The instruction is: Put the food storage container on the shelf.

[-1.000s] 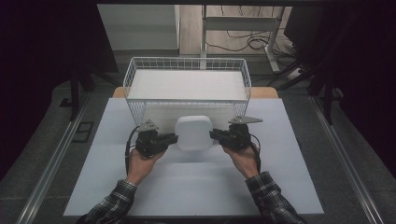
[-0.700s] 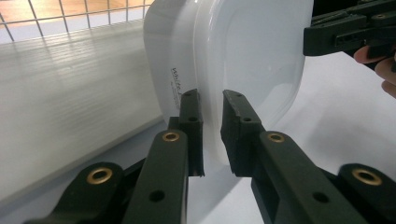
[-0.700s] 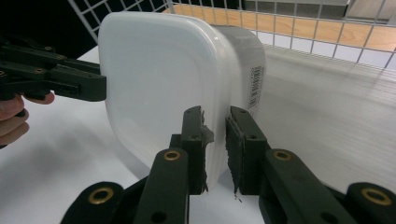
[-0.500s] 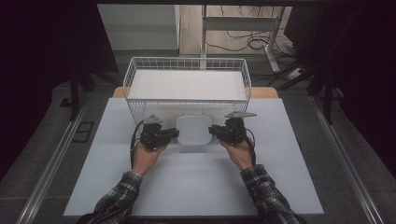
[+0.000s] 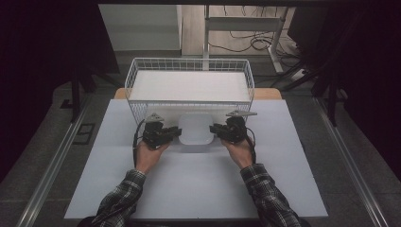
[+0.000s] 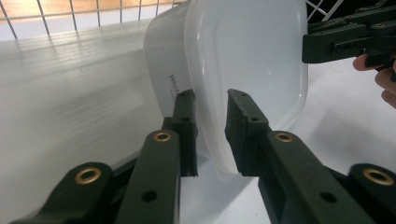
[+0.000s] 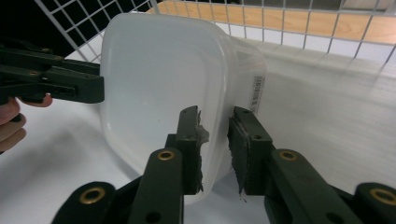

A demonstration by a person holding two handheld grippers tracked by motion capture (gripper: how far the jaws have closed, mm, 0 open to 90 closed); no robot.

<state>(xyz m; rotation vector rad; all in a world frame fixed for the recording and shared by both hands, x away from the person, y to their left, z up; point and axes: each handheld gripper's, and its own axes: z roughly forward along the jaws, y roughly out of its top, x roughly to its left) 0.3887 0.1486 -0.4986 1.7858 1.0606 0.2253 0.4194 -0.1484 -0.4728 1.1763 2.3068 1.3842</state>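
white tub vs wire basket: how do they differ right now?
The white tub is solid, translucent plastic; the wire basket is open white mesh. The tub is much smaller than the basket. The tub sits on the white table in front of the basket, with the left gripper and right gripper astride its opposite rims, jaws just opened; nothing touches the basket. Both are white, rectangular and open-topped.

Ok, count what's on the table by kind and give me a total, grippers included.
White plastic tub: 1
White wire basket: 1
Grippers: 2, the left gripper and the right gripper, one at each side of the tub's rim
Total: 4
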